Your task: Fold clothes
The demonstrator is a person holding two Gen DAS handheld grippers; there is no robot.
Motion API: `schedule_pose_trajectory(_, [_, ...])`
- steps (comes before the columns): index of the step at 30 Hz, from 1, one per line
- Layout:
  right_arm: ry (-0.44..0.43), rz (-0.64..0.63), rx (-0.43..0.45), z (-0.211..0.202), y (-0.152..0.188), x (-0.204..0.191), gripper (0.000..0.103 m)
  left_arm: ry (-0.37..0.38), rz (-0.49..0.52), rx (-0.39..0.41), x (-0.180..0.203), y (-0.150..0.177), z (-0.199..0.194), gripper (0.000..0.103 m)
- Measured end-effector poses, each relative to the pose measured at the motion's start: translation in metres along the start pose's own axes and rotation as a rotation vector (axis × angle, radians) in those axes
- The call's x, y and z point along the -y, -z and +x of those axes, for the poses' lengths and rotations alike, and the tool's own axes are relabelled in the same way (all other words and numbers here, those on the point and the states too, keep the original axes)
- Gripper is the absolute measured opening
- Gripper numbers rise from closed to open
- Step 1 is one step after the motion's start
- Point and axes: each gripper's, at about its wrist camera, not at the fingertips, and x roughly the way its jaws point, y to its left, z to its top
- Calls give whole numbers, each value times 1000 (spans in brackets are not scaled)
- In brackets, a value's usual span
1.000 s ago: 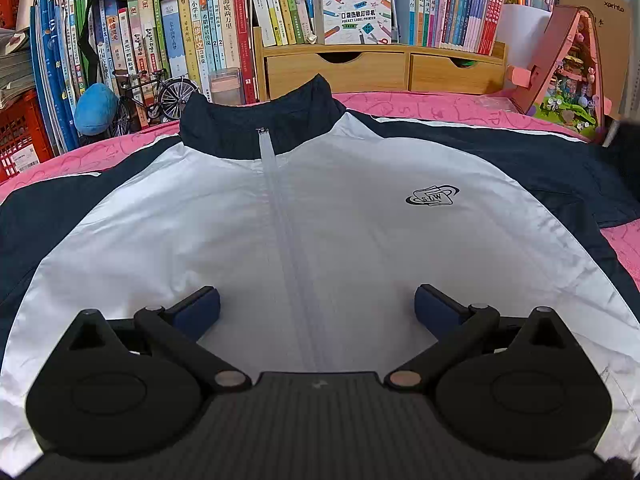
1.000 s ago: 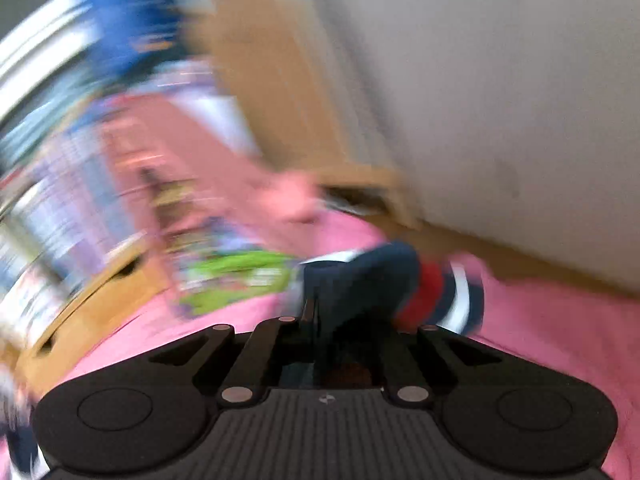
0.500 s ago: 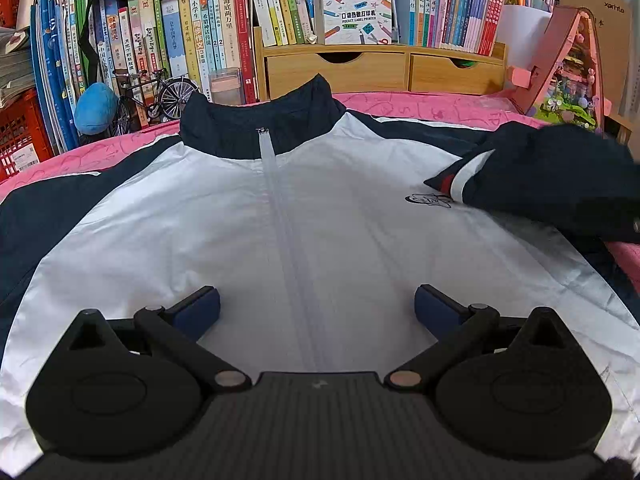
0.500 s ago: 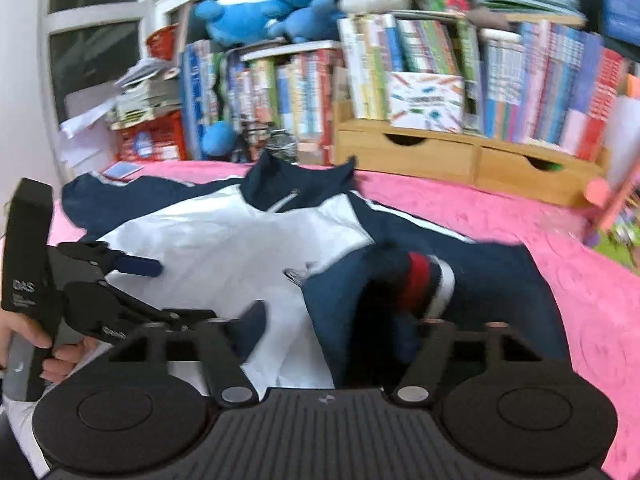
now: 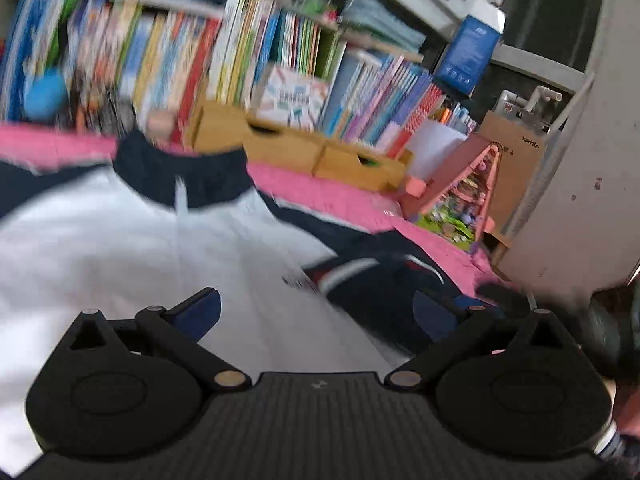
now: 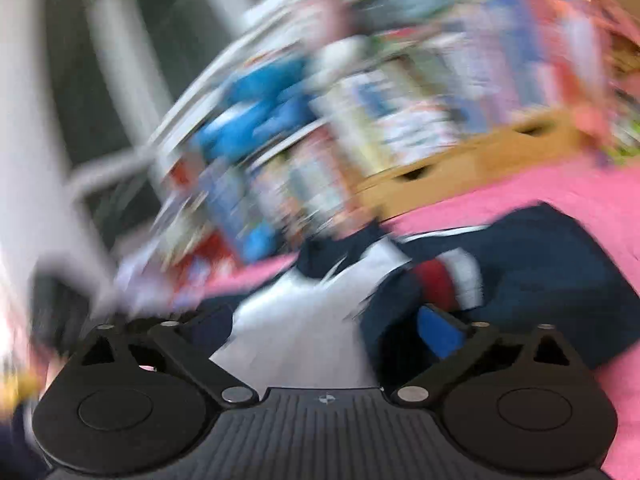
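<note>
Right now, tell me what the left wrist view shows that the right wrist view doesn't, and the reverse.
Only the left wrist view shows the pink toy house, the cardboard box and the open left gripper.

Only the right wrist view shows the right gripper, its jaws opening with nothing pinched between them, and the sleeve's red cuff clearly.

Both show the white and navy jacket on the pink cover, the folded-in sleeve, the wooden drawers and blurred books.
</note>
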Motion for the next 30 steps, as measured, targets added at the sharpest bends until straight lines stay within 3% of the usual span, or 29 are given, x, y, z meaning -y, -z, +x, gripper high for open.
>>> schedule_pose_trajectory(3, [164,181,16,27,-17,8,102,-43,-4,8,-6,-1,-8,103])
schedule_pose_trajectory(7, [-217,61,-101,45,-21,-20,101,-44,-24,-49,-22,1,-21,103])
schedule_pose_trajectory(9, [-401,126,-85,37,-19,-17,103,-70,1,-62,-24,6,-24,103])
schedule_pose_trajectory(10, [-398,161,-74,33,-19,-13,103,-79,11,-62,-23,8,-25,103])
schedule_pose_trajectory(14, [-165,157,-59,20,-20,2,103,-77,-6,-86,-22,15,-16,103])
schedule_pose_trajectory(18, [-28,74,-114,12,-7,7,103,-90,-19,-101,-23,20,-9,103])
schedule_pose_trajectory(20, [45,-8,-142,14,2,2,103,6,-79,-97,-29,22,-11,103])
schedule_pose_trajectory(23, [141,-135,-175,18,17,-8,103,215,-241,-125,-42,22,-9,103])
schedule_pose_trajectory(25, [178,-190,-199,24,27,-13,103,239,-317,-148,-48,21,-3,102])
schedule_pose_trajectory(27, [215,-219,-224,29,30,-18,103,208,-337,-147,-51,19,4,94])
schedule_pose_trajectory(28, [234,-233,-232,31,32,-21,103,193,-338,-142,-52,18,8,81])
schedule_pose_trajectory(29, [252,-247,-240,32,33,-23,103,188,-350,-145,-53,17,12,59])
schedule_pose_trajectory(30, [268,-260,-246,34,35,-25,103,184,-364,-150,-54,17,16,51])
